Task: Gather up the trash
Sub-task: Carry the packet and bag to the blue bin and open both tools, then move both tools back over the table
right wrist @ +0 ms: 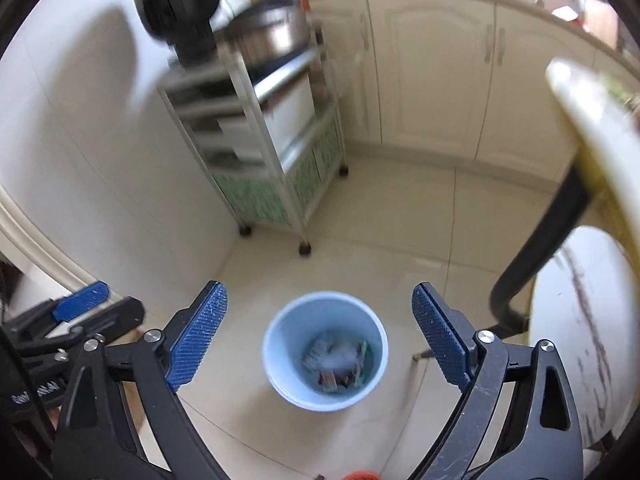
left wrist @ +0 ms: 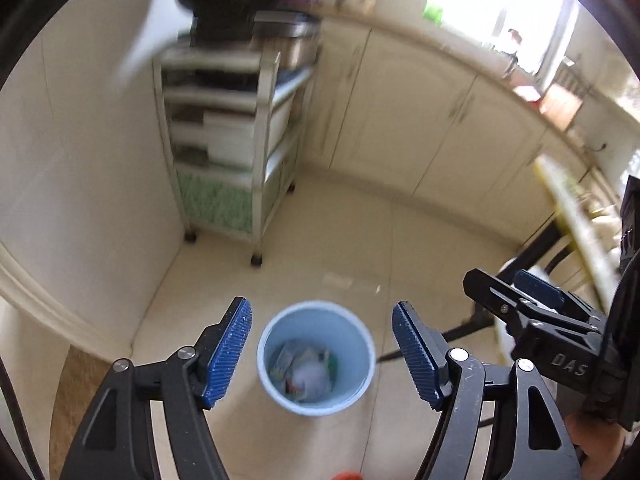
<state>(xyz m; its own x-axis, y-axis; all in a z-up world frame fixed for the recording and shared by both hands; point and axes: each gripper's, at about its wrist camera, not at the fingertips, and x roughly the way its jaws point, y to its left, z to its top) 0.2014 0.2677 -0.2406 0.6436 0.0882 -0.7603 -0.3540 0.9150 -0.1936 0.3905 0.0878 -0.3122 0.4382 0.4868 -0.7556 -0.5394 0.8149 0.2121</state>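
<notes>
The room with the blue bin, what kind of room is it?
Probably a home kitchen: cream cabinets under a countertop, a rack holding a metal pot, and a tiled floor with the trash bin.

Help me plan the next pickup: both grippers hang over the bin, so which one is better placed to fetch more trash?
Probably right. Both the left gripper and right gripper are open and empty above the blue bin, but the table lies on the right gripper's side.
</notes>
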